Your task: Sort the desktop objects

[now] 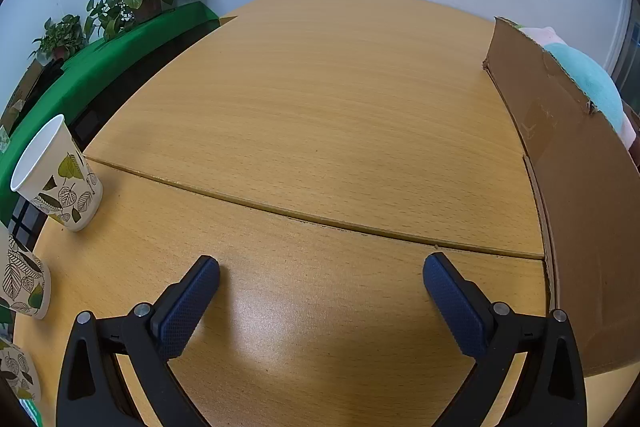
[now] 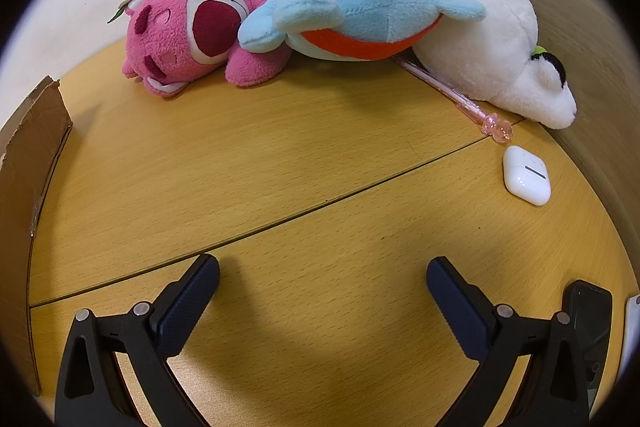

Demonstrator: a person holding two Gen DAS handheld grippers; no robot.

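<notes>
**Desktop objects lay at the margins, both pairs of fingers wide and empty**

Desktop objects sat in two camps, parted by a cardboard box (image 1: 568, 163) that stood on its edge across the tabletop (image 1: 320, 99). On the left side we saw a leaf-printed paper cup (image 1: 60, 175) upright near the tabletop's left edge, with two more like it (image 1: 24, 279) partly cut off by the frame, probably lined up there as one kind. On the right side, the pink plush (image 2: 188, 35), the blue plush (image 2: 356, 3) and the white plush (image 2: 492, 39) were heaped against the far wall, the blue one leaning on both neighbours. A pink pen (image 2: 452, 87) ran out from under the white plush, and a white earbud case (image 2: 526, 175) lay just beside the pen's tip. A dark phone (image 2: 592, 323) rested by the right edge.

Our left gripper (image 1: 320, 291) and right gripper (image 2: 322, 291) both held their fingers spread wide with nothing between them, tilted down over bare wood.

We judged that sorting had not begun. The middle of each side gave open room to move; the box wall, the wall behind the plush and the cups' closeness to the edge were the tight spots.
</notes>
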